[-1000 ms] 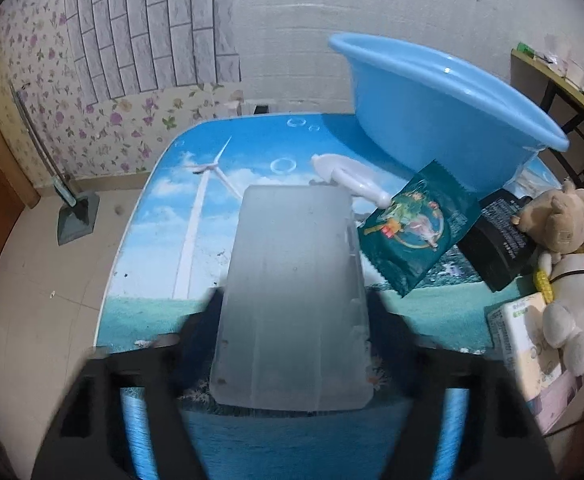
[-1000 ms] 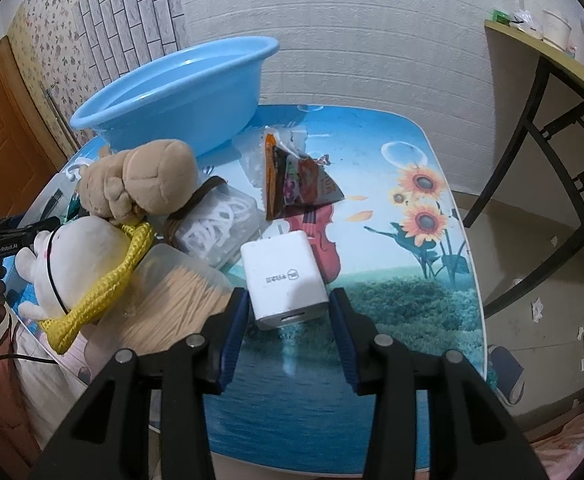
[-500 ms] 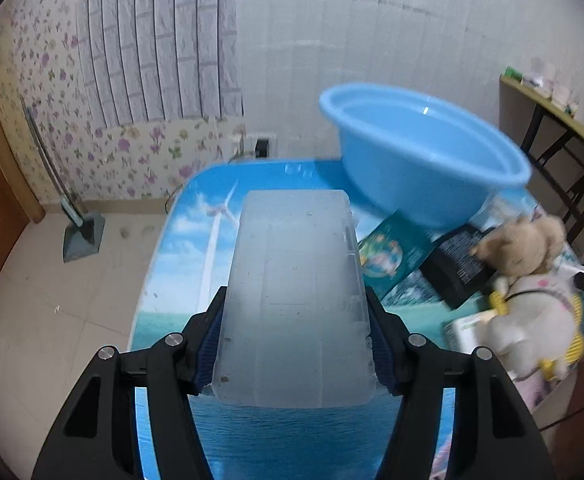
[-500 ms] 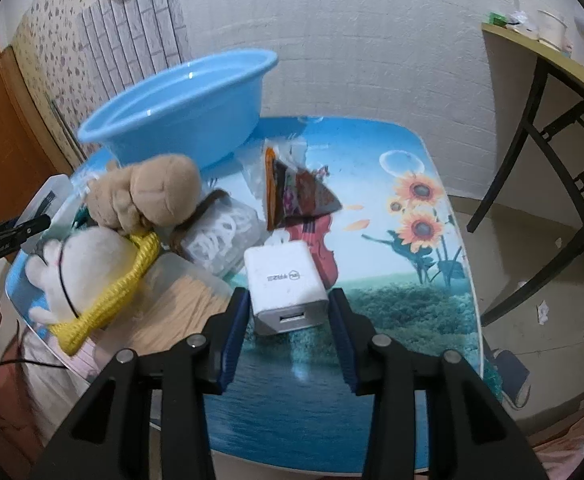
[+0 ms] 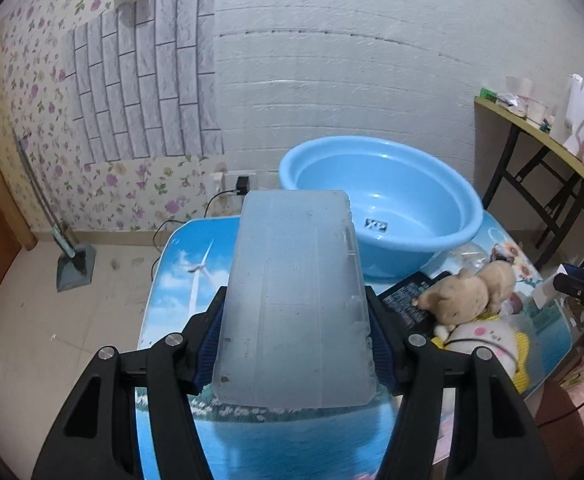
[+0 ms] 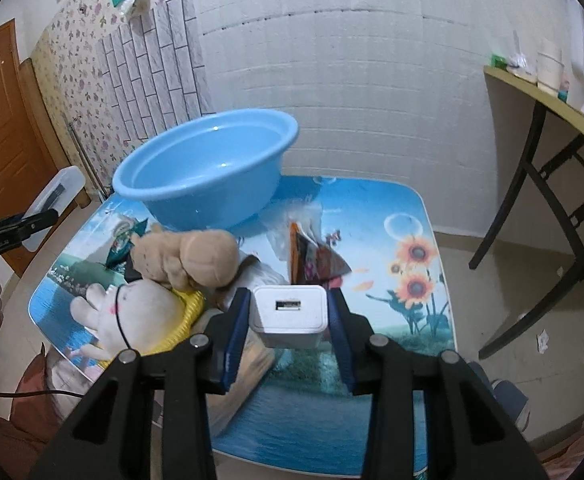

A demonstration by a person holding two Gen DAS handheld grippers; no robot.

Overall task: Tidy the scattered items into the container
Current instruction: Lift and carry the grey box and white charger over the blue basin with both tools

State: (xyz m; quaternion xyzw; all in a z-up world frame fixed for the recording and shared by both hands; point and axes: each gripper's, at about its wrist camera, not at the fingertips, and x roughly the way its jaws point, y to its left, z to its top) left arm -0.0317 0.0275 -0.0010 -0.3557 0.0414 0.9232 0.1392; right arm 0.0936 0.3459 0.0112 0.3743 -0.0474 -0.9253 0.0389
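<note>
With the left gripper (image 5: 294,344) jaws pinching a long frosted translucent plastic box (image 5: 294,308) and the right gripper (image 6: 288,334) jaws pinching a white cube-shaped charger (image 6: 288,314), both items are hanging over the surface and risking collision or slipping short of the round blue plastic basin (image 5: 384,204).

Basin (image 6: 207,168) behind plush toys (image 6: 187,260) on table (image 6: 404,208).

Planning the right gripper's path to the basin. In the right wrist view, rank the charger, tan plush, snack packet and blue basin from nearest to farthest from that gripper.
1. Charger: clamped between the right gripper's pads.
2. Snack packet: just beyond, slightly right.
3. Tan plush: left; nearly level with the packet, too close to call.
4. Blue basin: farthest, at the table's back left.
</note>
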